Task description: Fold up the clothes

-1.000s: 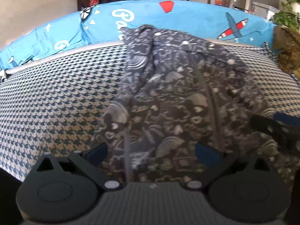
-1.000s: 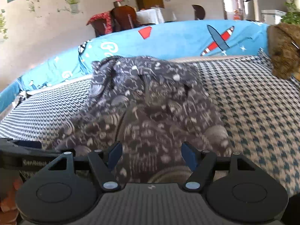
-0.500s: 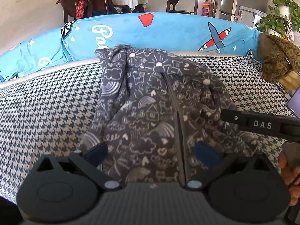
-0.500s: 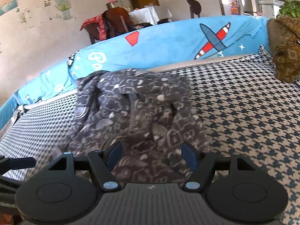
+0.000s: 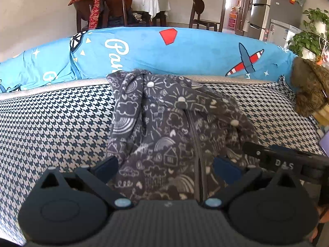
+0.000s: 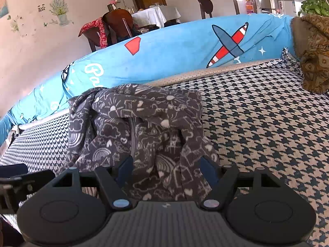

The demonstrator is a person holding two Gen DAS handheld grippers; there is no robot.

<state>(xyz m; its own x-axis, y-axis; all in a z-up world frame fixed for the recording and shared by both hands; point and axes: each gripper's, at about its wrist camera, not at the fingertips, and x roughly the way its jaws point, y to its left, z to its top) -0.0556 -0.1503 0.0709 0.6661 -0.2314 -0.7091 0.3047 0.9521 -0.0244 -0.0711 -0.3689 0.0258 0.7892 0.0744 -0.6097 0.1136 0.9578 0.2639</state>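
Note:
A dark grey garment (image 5: 174, 135) with white doodle print and a zip down its front lies crumpled on the houndstooth cover (image 5: 51, 127). My left gripper (image 5: 166, 166) is open, its blue-padded fingers standing on either side of the garment's near edge with nothing pinched. My right gripper (image 6: 166, 167) is open too, over the same near edge a little to the right of the garment (image 6: 144, 127). In the left wrist view the right gripper (image 5: 283, 162) reaches in from the right. The left gripper (image 6: 18, 177) shows at the left edge of the right wrist view.
A blue bolster (image 5: 185, 53) with an aeroplane print runs along the back edge. A brown patterned cushion (image 6: 312, 51) sits at the far right. Bare houndstooth cover (image 6: 267, 123) stretches right of the garment. Chairs, a white-clothed table (image 5: 150, 2) and a fridge stand beyond.
Both grippers have drawn back and lifted a little, so the garment looks smaller and sharper. The garment has settled into a narrower heap. Both jaws stayed open.

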